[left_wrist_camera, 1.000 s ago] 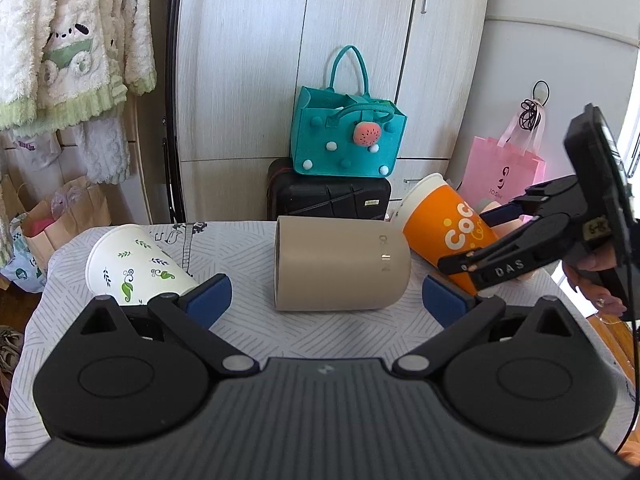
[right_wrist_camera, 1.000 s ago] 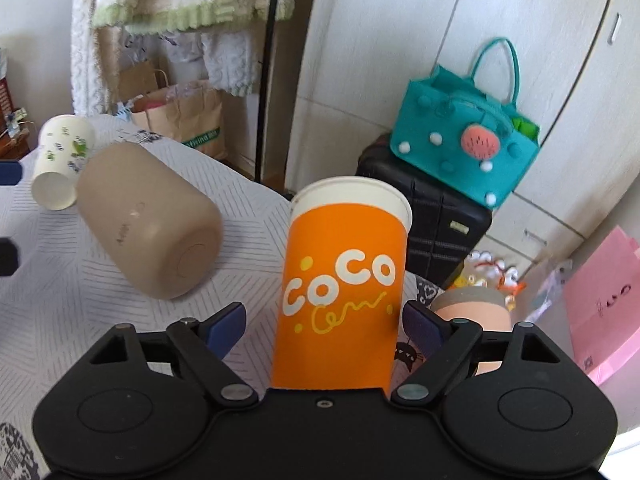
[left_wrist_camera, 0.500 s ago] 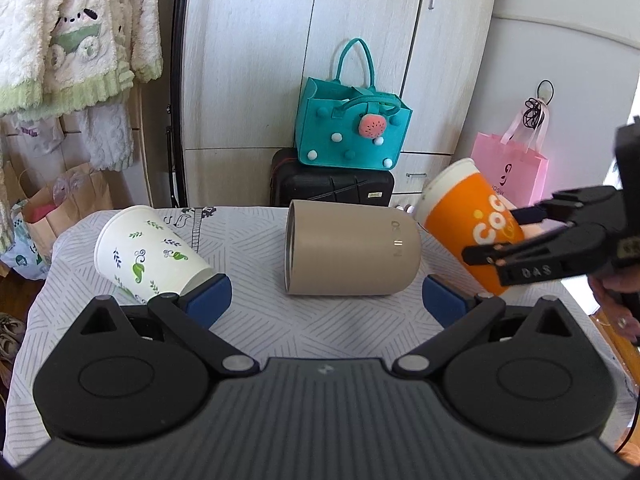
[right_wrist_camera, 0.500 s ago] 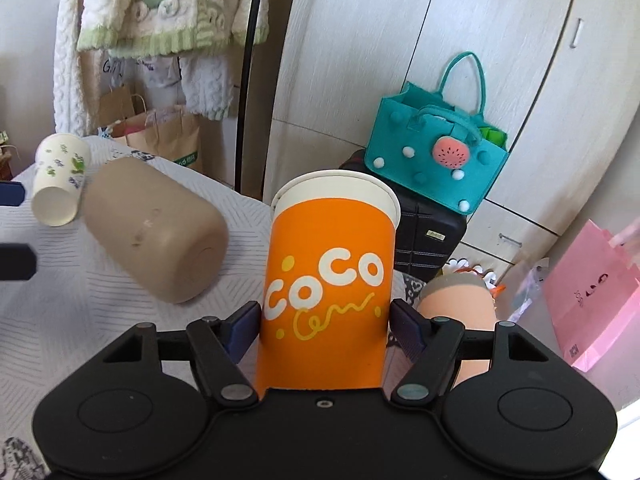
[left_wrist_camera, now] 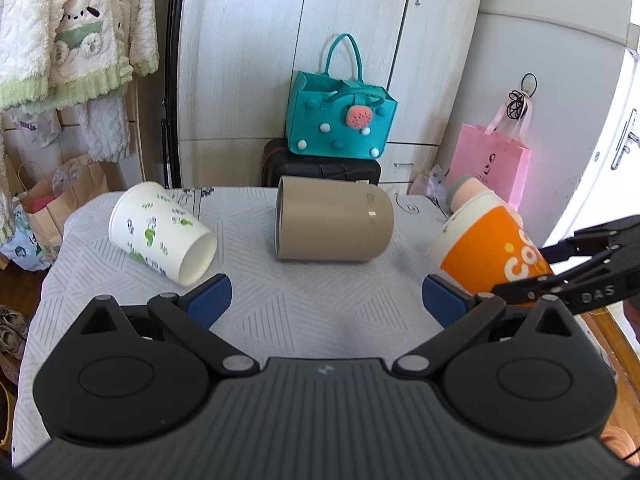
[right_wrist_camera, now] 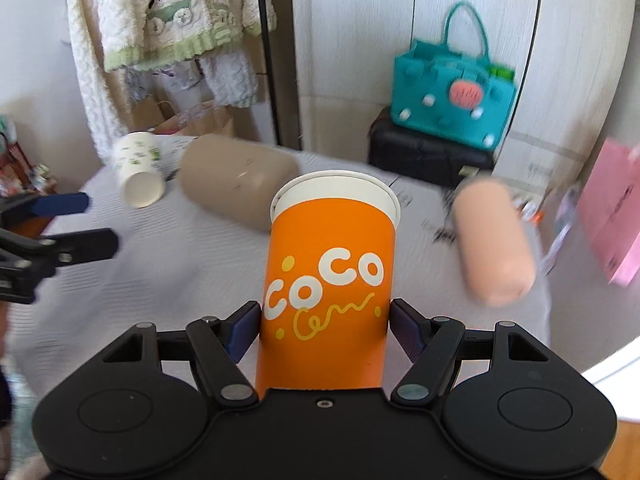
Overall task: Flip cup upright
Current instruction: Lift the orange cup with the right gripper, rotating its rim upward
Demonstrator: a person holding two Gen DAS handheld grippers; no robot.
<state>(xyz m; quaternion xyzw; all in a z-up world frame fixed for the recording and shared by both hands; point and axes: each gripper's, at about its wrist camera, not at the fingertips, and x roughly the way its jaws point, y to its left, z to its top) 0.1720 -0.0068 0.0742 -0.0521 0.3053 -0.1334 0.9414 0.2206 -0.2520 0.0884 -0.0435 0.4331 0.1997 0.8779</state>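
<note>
Now the right gripper [right_wrist_camera: 325, 322] pinches the orange cup [right_wrist_camera: 328, 280] mid-tilt; next, stand it on the table [left_wrist_camera: 320, 312]; left gripper [left_wrist_camera: 325, 294] hangs spread, empty

Pale wardrobe doors [left_wrist_camera: 352, 52], daylit room.

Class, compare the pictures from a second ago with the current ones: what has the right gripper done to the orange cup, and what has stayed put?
The right gripper has closed its open fingers onto the orange cup and now grips it, still tilted. The left gripper stays open and holds nothing. The white leaf-print cup, the beige cup and the peach cup still lie on their sides on the table.
</note>
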